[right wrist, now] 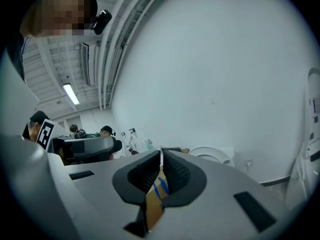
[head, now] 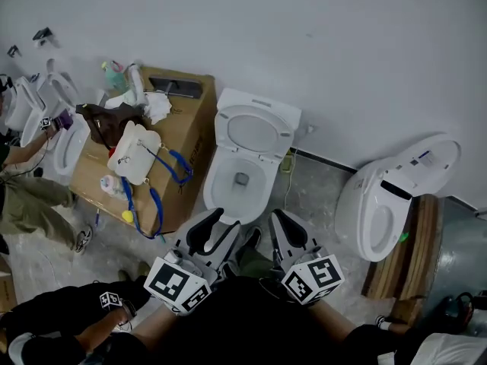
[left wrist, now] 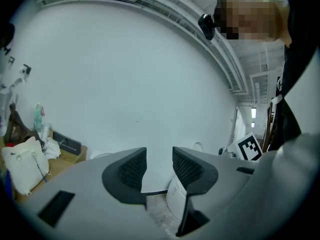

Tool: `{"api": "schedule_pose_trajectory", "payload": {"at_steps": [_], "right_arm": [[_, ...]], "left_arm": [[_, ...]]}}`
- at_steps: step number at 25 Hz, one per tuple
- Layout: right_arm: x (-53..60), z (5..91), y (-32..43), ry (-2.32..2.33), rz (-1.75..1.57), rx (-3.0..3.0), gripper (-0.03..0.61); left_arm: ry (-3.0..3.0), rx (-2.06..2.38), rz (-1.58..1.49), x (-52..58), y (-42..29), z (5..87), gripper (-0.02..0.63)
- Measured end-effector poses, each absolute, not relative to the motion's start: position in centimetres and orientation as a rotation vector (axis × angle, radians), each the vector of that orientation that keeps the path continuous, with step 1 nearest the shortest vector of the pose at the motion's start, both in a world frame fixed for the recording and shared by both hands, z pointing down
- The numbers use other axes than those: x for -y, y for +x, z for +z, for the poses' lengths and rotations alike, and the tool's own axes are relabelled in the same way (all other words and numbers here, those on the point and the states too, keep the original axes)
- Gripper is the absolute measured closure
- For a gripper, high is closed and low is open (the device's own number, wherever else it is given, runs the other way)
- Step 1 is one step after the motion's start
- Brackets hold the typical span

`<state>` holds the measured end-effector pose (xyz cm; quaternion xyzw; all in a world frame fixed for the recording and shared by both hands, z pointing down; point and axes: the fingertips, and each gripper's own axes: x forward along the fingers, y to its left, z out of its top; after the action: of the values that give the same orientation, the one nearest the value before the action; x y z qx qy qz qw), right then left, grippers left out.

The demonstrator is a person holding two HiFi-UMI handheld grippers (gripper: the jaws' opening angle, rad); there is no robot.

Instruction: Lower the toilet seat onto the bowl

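Note:
A white toilet stands against the wall in the middle of the head view. Its seat (head: pixel 255 131) is raised upright above the open bowl (head: pixel 228 192). Both grippers hover in front of the bowl's near rim, apart from it. My left gripper (head: pixel 217 233) is open, its dark pads (left wrist: pixel 131 168) apart with nothing between them. My right gripper (head: pixel 291 230) is shut, its pads (right wrist: pixel 150 173) meeting with nothing held. The raised seat (right wrist: pixel 212 154) also shows past the right jaws in the right gripper view.
A cardboard box (head: pixel 194 135) stands close to the toilet's left; on it lie a white bag (head: pixel 135 152), blue straps and bottles. Right of the toilet a second toilet (head: pixel 388 200) lies tilted on a wooden pallet (head: pixel 422 242). More toilets (head: pixel 65 124) and a person are at far left.

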<state>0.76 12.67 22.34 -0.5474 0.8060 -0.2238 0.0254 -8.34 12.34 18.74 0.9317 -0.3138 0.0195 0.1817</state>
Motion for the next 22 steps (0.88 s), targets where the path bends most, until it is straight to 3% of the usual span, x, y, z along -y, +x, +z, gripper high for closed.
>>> {"api": "schedule_pose_trajectory", "payload": {"at_steps": [9, 22], "right_arm": [[-5.5, 22.3, 6.2, -1.727, -0.687, -2.434, 0.537], [2.2, 23.4, 9.8, -1.905, -0.597, -2.376, 0.537]], "left_arm": [[2.619, 0.856, 0.055, -4.5, -3.7, 18.7, 0.442], [2.726, 0.901, 0.273, 4.9, -3.8, 20.6, 0.442]]}}
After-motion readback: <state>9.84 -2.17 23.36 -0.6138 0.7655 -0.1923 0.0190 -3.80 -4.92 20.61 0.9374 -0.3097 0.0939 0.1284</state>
